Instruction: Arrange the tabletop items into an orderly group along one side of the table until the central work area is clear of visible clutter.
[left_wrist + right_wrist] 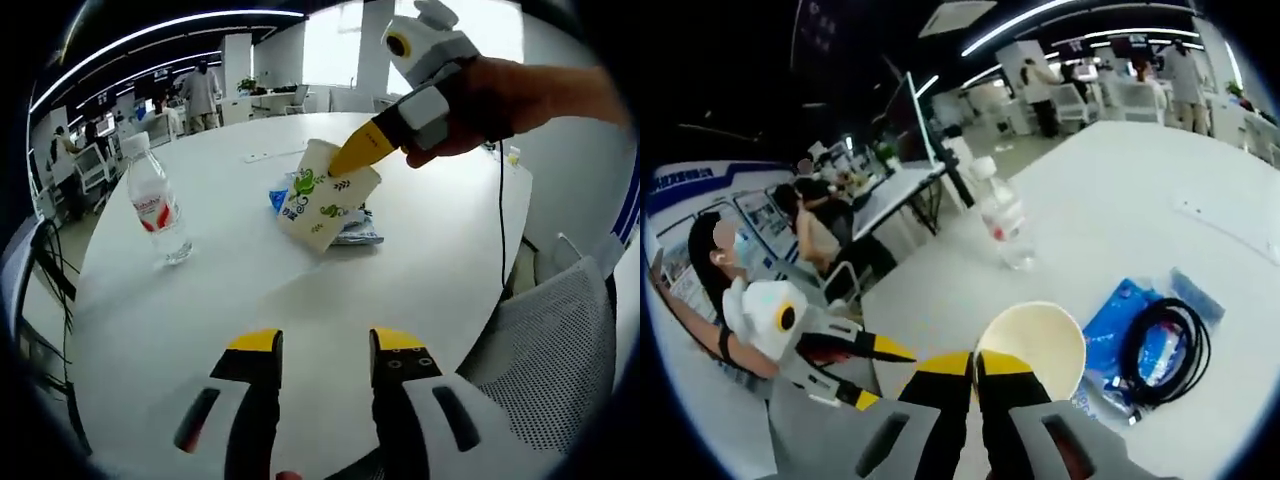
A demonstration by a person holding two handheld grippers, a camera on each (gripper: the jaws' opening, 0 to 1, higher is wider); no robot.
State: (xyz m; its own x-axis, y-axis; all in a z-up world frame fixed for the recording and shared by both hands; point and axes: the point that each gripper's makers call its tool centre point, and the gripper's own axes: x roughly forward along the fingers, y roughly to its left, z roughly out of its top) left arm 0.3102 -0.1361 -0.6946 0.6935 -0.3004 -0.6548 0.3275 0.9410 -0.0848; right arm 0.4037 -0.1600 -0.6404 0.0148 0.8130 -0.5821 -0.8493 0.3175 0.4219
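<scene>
Clamped on the rim of the cream paper cup with green print (325,195), the right gripper (975,362) lifts it off the blue plastic packet (1125,340), ready for carrying to the white table's (250,290) edge beside the clear plastic water bottle (155,205), while the left gripper (322,345) waits, jaws apart.

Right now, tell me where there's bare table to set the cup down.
Bare table lies between the left gripper and the water bottle, and beyond the bottle toward the far edge. It is crowded by the paper cup held in the right gripper: a blue packet and black cable lie there.
</scene>
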